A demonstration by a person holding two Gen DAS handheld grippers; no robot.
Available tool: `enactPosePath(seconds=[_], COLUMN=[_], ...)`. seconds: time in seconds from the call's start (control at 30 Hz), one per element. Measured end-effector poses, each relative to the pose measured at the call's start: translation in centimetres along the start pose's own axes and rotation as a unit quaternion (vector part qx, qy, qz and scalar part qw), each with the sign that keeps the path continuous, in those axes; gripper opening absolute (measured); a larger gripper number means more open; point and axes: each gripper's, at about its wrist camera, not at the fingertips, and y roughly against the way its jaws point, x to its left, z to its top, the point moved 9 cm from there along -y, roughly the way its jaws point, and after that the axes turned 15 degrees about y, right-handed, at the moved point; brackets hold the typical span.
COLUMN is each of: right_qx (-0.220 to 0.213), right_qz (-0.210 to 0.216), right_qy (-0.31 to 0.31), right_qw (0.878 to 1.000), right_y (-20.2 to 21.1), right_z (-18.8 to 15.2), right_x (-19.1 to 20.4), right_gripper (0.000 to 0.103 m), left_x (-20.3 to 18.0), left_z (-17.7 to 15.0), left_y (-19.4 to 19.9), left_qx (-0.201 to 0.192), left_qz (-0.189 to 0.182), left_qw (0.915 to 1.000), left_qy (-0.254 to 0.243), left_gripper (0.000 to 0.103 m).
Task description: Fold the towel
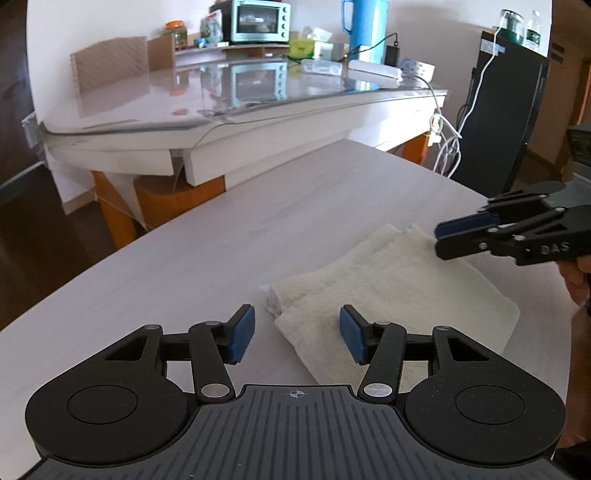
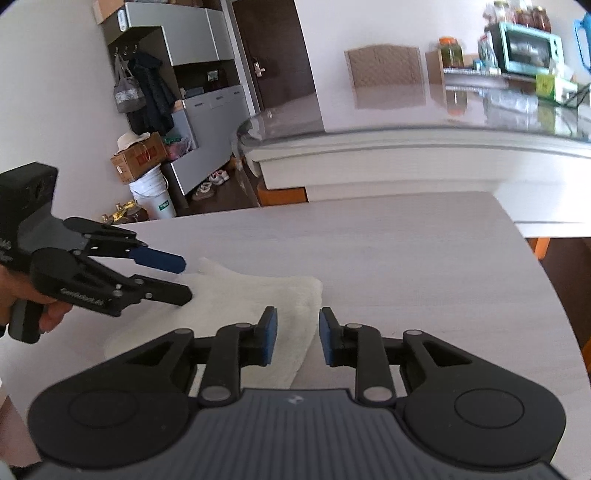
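Pale wood-grain table (image 1: 207,236), matte, with a rounded edge. Behind it, a glossy glass-topped table (image 1: 229,92) carrying a mint toaster oven (image 1: 260,20) and a blue jug (image 1: 364,27); beyond, a dark door (image 2: 273,51), grey cabinets (image 2: 207,88).

White terry towel (image 1: 388,288), nubbly and soft, folded into a layered rectangle, lying flat on the near part of the table, long axis running diagonally from left gripper (image 1: 297,334) toward right gripper (image 1: 441,238).

Left jaws parted, empty, over the towel's near corner. Right jaws slightly apart, gripping nothing, above the far edge.
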Motion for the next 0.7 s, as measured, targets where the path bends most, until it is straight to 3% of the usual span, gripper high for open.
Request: enactPosePath(seconds=[0.17, 0.27, 0.33, 0.43, 0.57, 0.7], right_qx=[0.000, -0.002, -0.010, -0.044, -0.081, -0.034], right_qz=[0.033, 0.043, 0.043, 0.044, 0.062, 0.006], right_qy=[-0.035, -0.051, -0.047, 0.018, 0.088, 0.110], right_qw=[0.999, 0.998, 0.998, 0.998, 0.991, 0.993], right_y=[-0.8, -0.9, -0.6, 1.0, 3.2, 2.4], right_z=[0.1, 0.1, 0.3, 1.0, 1.6, 0.7], right_x=[-0.4, -0.5, -0.4, 1.2, 3.6, 3.1], right_gripper=[0.027, 0.012, 0.011, 0.010, 0.010, 0.011], left_x=[0.2, 0.3, 0.2, -0.3, -1.4, -2.1], left_z=[-0.4, -0.4, -0.2, 0.1, 0.5, 0.5], left_y=[0.2, 0.5, 0.9, 1.6, 2.1, 1.5], left_qx=[-0.008, -0.013, -0.019, -0.030, -0.036, -0.029], left_qz=[-0.015, -0.026, -0.033, -0.049, -0.073, -0.068], left_qw=[0.9998, 0.9993, 0.9982, 0.9955, 0.9894, 0.9871], left_qy=[-0.013, -0.026, -0.046, -0.075, -0.120, -0.142], left_gripper=[0.056, 0.058, 0.061, 0.069, 0.071, 0.071])
